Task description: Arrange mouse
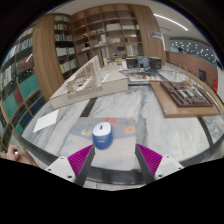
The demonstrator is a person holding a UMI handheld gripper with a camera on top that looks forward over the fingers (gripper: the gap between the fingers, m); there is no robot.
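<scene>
A blue and white mouse lies on the pale marbled table, just ahead of my gripper and nearer the left finger. The fingers are wide open, with the magenta pads spread to either side, and nothing is held between them. A small grey mat with orange marks lies just beyond and to the right of the mouse.
A long wooden rack stands on the table beyond and to the left. A wooden tray with dark items lies to the right. Bookshelves line the far wall.
</scene>
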